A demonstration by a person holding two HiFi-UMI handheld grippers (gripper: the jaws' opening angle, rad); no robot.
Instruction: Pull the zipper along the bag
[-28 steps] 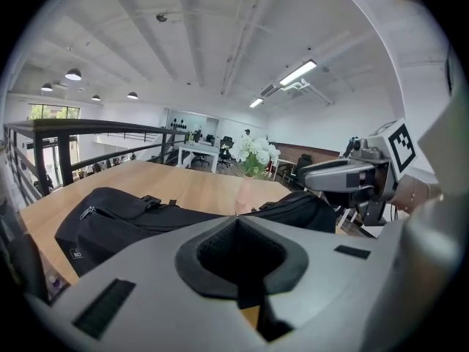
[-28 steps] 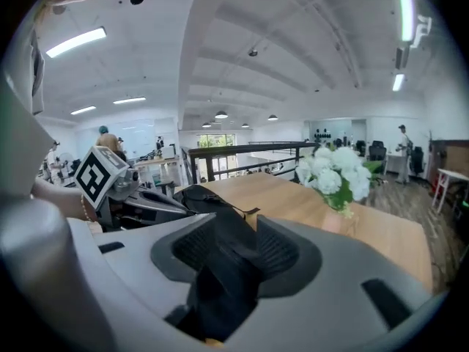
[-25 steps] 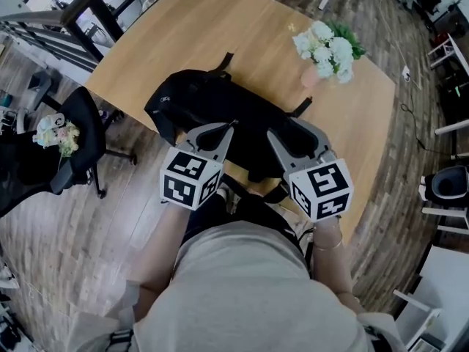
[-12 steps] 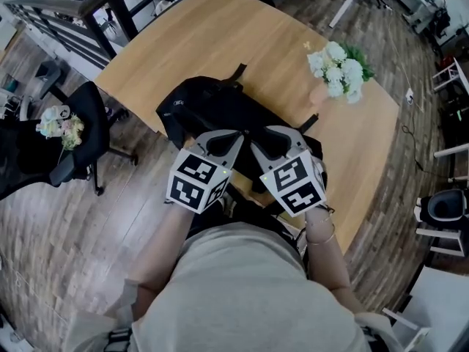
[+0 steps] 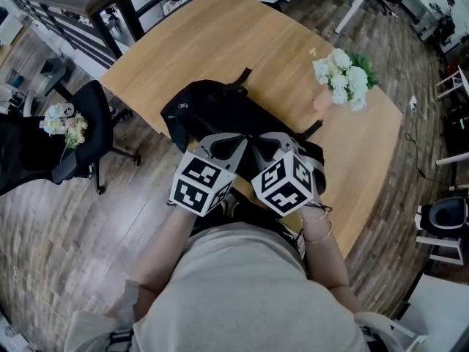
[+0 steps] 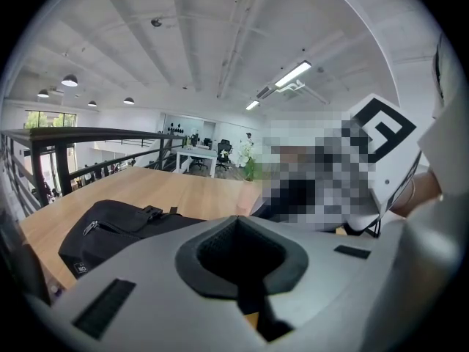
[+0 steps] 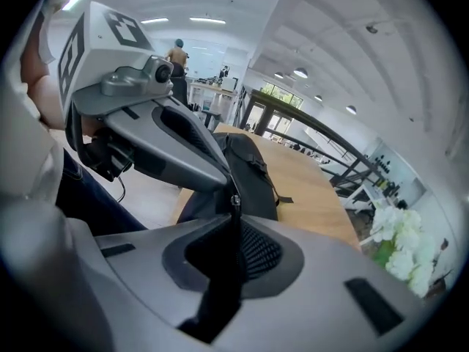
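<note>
Head view shows a black bag (image 5: 212, 112) on the wooden table (image 5: 220, 42), close to the edge by the person. The bag is long. It lies slanted, with one end out to the left and the other end off to the right. White flowers (image 5: 343, 79) stand well apart from it. Both grippers sit at the near side of the bag, close side by side.

The right gripper (image 7: 235, 220) is the one that counts. Its jaws have just been closing. In the right gripper view they are almost together, with a thin dark strip between them. A small shiny metal bit sits right at the tips. This looks like the zipper pull (image 7: 234, 199), so the jaws seem to be pinched on it. From these jaws the bag runs straight ahead and away. The zipper most likely runs that way too, so the pull would probably have to slide along that line.

The left gripper (image 6: 238, 220) is just beside the right one. Its jaws are pressed together and nothing shows between them. The bag lies in front of it and off to its left. Whether it touches the bag cannot be told.

The bag is soft black cloth and a bit lumpy. A strap (image 5: 242, 73) pokes out at the far end.
</note>
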